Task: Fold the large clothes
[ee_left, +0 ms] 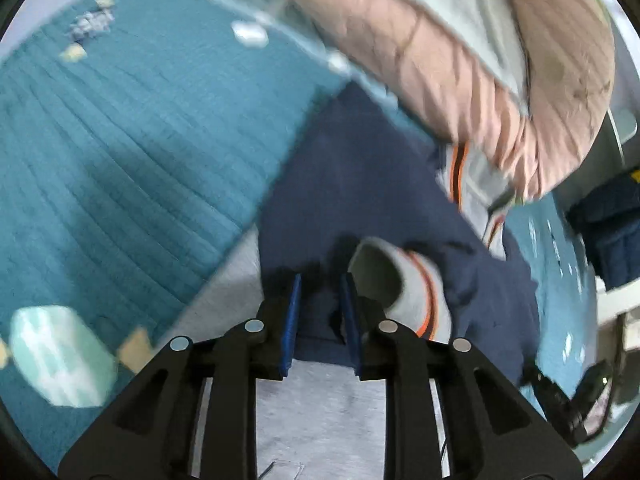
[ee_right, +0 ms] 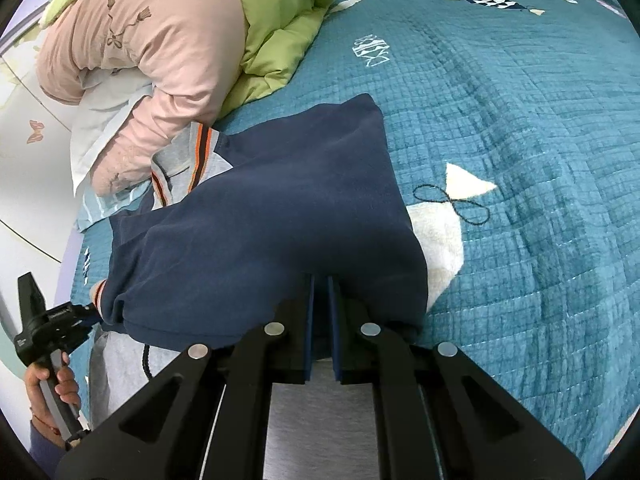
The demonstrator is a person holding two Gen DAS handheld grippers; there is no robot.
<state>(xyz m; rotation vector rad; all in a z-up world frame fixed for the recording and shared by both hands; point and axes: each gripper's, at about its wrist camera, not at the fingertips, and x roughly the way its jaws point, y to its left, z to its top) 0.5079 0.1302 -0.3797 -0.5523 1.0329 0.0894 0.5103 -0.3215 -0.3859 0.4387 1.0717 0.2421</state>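
Right wrist view: we clamp both grippers, right (ee_right: 320,312) and left (ee_left: 320,312), on the navy garment (ee_right: 260,216), mid-fold; next, lay it flat along the bed (ee_right: 520,120) edge.

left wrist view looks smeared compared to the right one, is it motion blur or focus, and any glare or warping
Left wrist view: looks like motion blur; the teal quilt and pink duvet are streaked, while the left gripper on the navy garment stays crisp. Right wrist view: sharp, quilt stitching clear, soft even light, no glare. Both: fisheye bending and dark corners.
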